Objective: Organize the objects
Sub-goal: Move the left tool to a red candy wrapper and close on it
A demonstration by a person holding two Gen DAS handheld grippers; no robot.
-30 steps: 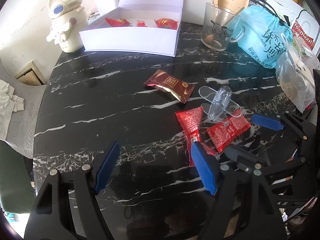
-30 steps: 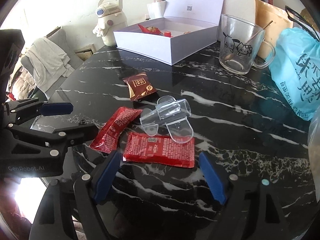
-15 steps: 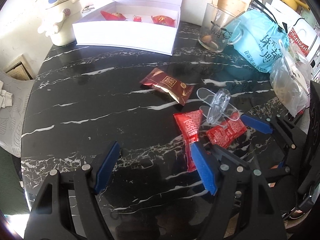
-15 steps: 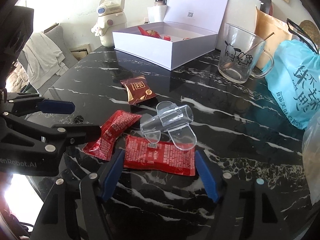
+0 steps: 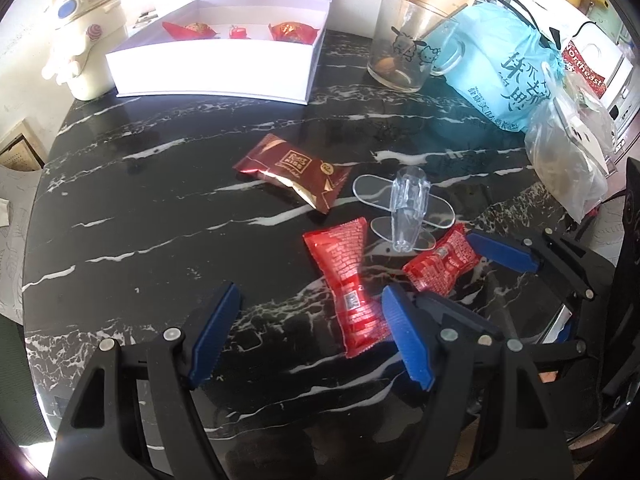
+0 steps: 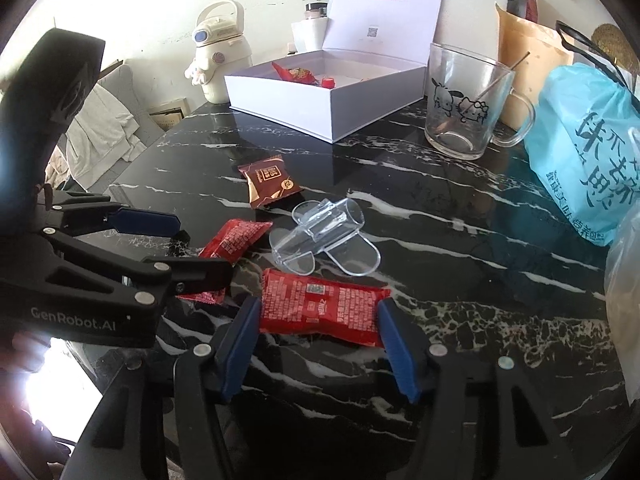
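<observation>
Red snack packets lie loose at the centre of the black marble table [image 6: 460, 240], and the wide one [image 6: 322, 306] sits low in the right wrist view, straddled end to end by my right gripper [image 6: 316, 336], whose blue pads stand apart at either short edge without yet pinching. My left gripper [image 5: 308, 332] hangs spread and empty at the bottom of its own view, its right-hand pad just beside the narrow red packet [image 5: 348, 280]. A brown chocolate packet [image 5: 292, 174] and a clear plastic holder [image 5: 404, 210] lie above these, the holder's base almost touching the wide packet's upper edge.

I judge the step in hand to be closing on the wide packet and carrying it to the open white box [image 5: 212, 60] at upper left of the left view, where other red wrapped sweets already sit. To do it well I would lower the pads until they skim the table, squeeze slowly so the slippery film buckles up between them rather than squirting out, then lift straight up clear of the holder before swinging towards the box, keeping away from the glass mug [image 6: 466, 108].
</observation>
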